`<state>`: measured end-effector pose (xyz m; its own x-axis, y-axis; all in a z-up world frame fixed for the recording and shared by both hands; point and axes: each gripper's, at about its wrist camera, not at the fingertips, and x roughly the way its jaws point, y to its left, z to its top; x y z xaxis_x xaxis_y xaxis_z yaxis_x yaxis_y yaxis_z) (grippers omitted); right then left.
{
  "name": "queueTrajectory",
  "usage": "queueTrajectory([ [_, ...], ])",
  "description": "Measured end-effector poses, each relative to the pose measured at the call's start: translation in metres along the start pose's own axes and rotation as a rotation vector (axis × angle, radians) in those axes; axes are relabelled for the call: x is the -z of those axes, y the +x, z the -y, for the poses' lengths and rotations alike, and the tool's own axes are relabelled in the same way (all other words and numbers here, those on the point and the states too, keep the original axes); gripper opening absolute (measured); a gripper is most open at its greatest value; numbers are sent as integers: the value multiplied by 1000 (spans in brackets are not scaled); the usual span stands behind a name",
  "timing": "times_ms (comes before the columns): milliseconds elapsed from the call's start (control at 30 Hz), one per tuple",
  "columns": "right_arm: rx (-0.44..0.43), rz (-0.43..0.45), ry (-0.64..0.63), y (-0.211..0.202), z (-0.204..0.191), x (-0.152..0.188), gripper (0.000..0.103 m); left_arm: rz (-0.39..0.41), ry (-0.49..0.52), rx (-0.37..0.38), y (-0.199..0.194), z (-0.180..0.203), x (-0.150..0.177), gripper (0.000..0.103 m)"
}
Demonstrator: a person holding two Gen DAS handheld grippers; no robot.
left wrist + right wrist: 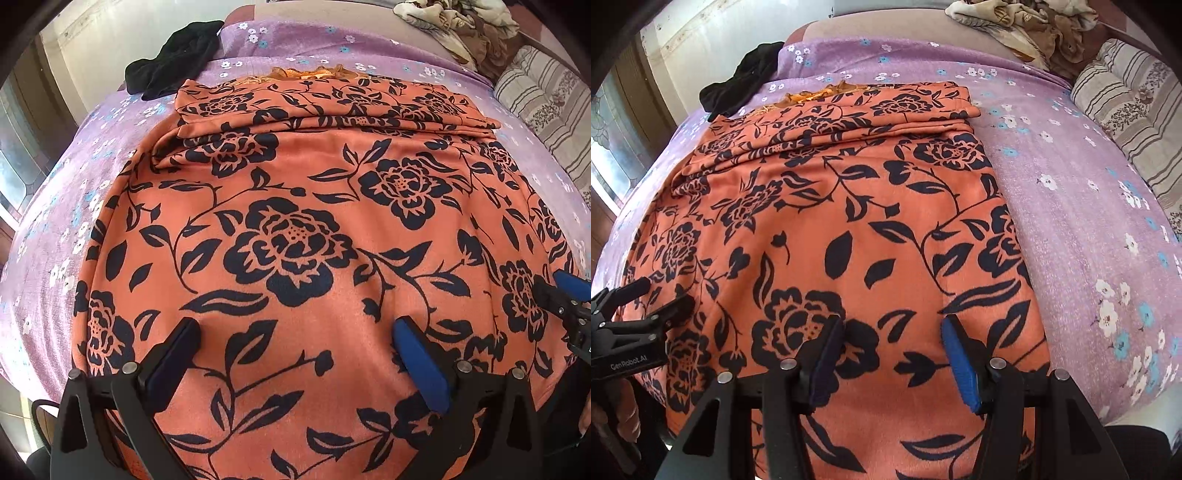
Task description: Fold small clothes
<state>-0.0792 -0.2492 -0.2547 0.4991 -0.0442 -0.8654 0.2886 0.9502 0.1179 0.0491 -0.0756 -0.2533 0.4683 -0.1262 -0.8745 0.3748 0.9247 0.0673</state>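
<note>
Orange floral garment (295, 229) spread on the purple bedsheet (55, 206) — soft, limp, will sag; grab near-edge corners. Left gripper (295, 328) spread wide, right gripper (892, 328) half-spread — both empty.

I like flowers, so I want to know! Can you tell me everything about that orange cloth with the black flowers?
The orange cloth is a soft, fuzzy-looking garment printed with big black roses, leaves and stems. It lies spread flat on the purple flowered bedsheet. Its far end is folded over in layers, and a frilly orange trim peeks out there. The near end hangs over the bed's edge. Both tools hover open above the near part; neither grips it.
</note>
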Motion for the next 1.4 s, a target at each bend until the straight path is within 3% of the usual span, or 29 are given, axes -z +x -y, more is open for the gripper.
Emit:
queueTrajectory([
  [133,-22,-21,9,-4,2,12,60,-34,1,14,-5,-3,9,103],
  [333,-61,-118,20,-8,7,15,59,-147,-11,34,-17,-13,20,103],
  [467,-144,-138,97,-24,26,15,59,-103,-45,-28,-39,-41,31,103],
  [633,-143,-26,169,-51,69,0,59,-39,-164,-120,-62,-100,37,103],
  [800,-203,-71,287,-34,106,-2,59,-40,-256,-156,-65,-153,46,103],
  [900,-233,-85,364,-21,124,-1,59,-60,-298,-107,-61,-174,52,103],
  [933,-249,-93,390,-17,130,0,59,-62,-317,-85,-58,-181,53,98],
  [1067,-288,-93,422,-9,133,3,61,-102,-348,-29,-44,-187,52,58],
  [1133,-305,-95,400,-9,127,3,60,-110,-353,19,-40,-188,53,46],
  [1300,-372,-132,356,-7,110,9,53,-124,-327,47,-32,-186,53,44],
  [1333,-371,-138,345,-7,107,10,51,-130,-319,52,-32,-185,53,46],
  [1400,-371,-144,328,-8,102,11,51,-159,-315,79,-32,-185,55,64],
])
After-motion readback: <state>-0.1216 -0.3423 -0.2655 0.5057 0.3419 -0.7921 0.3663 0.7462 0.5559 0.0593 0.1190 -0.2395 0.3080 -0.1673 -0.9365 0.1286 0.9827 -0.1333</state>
